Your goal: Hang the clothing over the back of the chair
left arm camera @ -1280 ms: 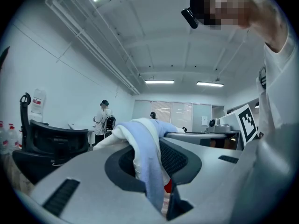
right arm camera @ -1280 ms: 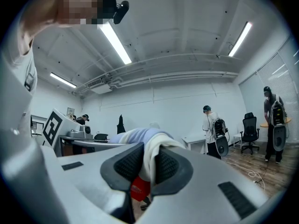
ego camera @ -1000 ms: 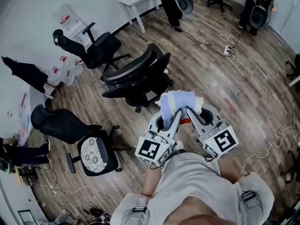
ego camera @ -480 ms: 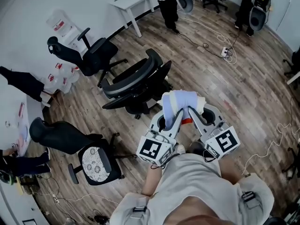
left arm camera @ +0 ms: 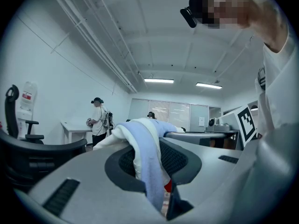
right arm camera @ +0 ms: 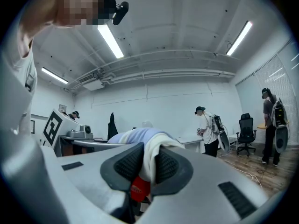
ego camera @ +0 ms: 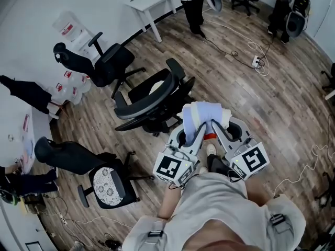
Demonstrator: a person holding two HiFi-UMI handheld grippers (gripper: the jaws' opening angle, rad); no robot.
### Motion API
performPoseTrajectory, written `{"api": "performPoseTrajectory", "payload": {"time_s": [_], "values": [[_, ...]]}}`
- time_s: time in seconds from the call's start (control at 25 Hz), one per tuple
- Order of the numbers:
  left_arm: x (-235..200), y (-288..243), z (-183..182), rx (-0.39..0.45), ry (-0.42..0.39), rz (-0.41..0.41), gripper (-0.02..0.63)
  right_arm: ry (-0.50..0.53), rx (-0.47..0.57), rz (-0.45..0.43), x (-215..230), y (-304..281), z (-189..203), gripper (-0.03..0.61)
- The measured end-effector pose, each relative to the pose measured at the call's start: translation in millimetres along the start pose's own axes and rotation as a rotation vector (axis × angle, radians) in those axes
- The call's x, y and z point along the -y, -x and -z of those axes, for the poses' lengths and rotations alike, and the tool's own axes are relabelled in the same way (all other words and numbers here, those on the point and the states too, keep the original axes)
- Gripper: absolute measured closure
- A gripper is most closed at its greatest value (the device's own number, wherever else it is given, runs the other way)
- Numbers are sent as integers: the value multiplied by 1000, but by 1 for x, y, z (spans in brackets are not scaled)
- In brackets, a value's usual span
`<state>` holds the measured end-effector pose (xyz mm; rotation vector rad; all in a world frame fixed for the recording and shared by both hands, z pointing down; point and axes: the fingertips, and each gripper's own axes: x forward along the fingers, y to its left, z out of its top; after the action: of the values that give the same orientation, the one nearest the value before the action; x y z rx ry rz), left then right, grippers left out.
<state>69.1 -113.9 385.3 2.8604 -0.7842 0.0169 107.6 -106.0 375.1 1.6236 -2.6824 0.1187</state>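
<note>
A bunched lavender and cream garment [ego camera: 201,115] hangs in the air between both grippers, just ahead of the person's body. My left gripper [ego camera: 191,128] is shut on its left part, where the cloth [left arm camera: 145,162] is pinched between the dark pads. My right gripper [ego camera: 215,125] is shut on its right part, the cloth [right arm camera: 152,160] squeezed between its pads. A black mesh office chair [ego camera: 152,102] stands just ahead and to the left of the garment, its curved backrest on the side toward me. Both grippers point level.
Another black office chair [ego camera: 91,61] stands farther left, and a third with a patterned seat [ego camera: 102,184] sits at the lower left. A white table [ego camera: 153,1] stands along the far wall, with people near it. Cables [ego camera: 246,56] trail over the wooden floor at right.
The mesh chair and the rest of the room have shifted in the head view as the person moved across the floor with the garment. Both grips are unchanged.
</note>
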Motion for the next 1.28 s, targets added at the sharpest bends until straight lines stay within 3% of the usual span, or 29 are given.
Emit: {"api": "performPoseTrajectory", "payload": {"time_s": [0.68, 1.28], "values": [[-29, -88, -11, -41, -35, -81, 520, -46, 22, -87, 88, -37, -5, 520], [-48, -128, -26, -69, -70, -103, 518, -68, 43, -108, 129, -61, -17, 520]]}}
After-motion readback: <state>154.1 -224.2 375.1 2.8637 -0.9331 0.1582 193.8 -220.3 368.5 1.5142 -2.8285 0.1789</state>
